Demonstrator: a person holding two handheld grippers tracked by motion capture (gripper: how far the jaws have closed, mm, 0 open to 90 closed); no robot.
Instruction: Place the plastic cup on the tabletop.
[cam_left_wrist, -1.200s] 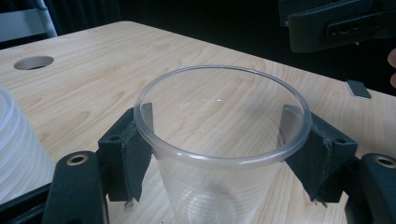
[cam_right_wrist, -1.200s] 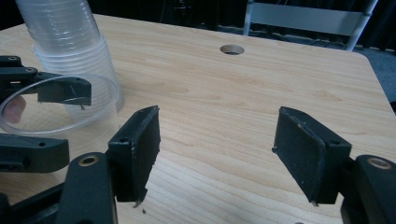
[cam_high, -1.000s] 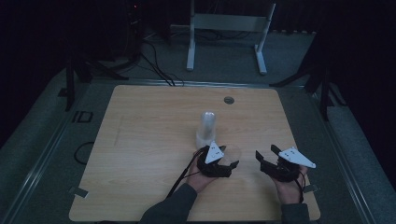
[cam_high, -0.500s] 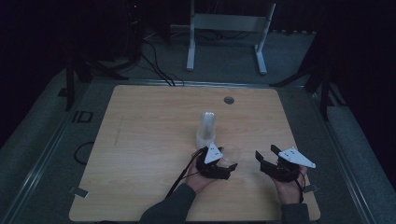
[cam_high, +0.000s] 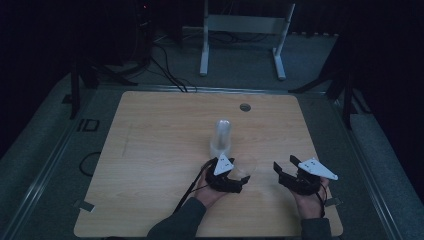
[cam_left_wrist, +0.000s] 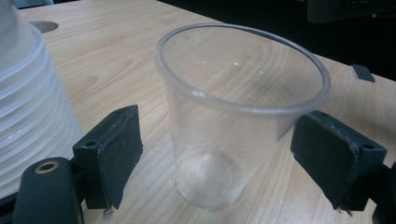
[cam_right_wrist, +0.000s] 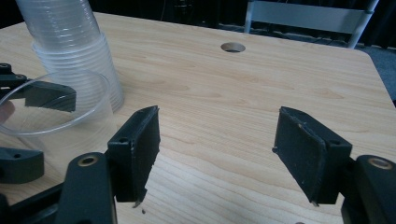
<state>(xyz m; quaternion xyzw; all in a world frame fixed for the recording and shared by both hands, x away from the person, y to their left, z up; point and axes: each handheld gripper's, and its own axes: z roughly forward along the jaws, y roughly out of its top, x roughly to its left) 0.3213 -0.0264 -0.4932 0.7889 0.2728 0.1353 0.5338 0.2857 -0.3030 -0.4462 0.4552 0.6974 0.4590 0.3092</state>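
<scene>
Left gripper (cam_left_wrist: 219, 154) fingers (cam_left_wrist: 114, 149) freshly parted around upright clear cup (cam_left_wrist: 233, 121).

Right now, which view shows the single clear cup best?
The left gripper view: the single clear cup stands upright on the table, close up between the left gripper's open jaws, pads clear of it. The right gripper view catches its rim at the left edge; the high view gives a faint outline.
</scene>
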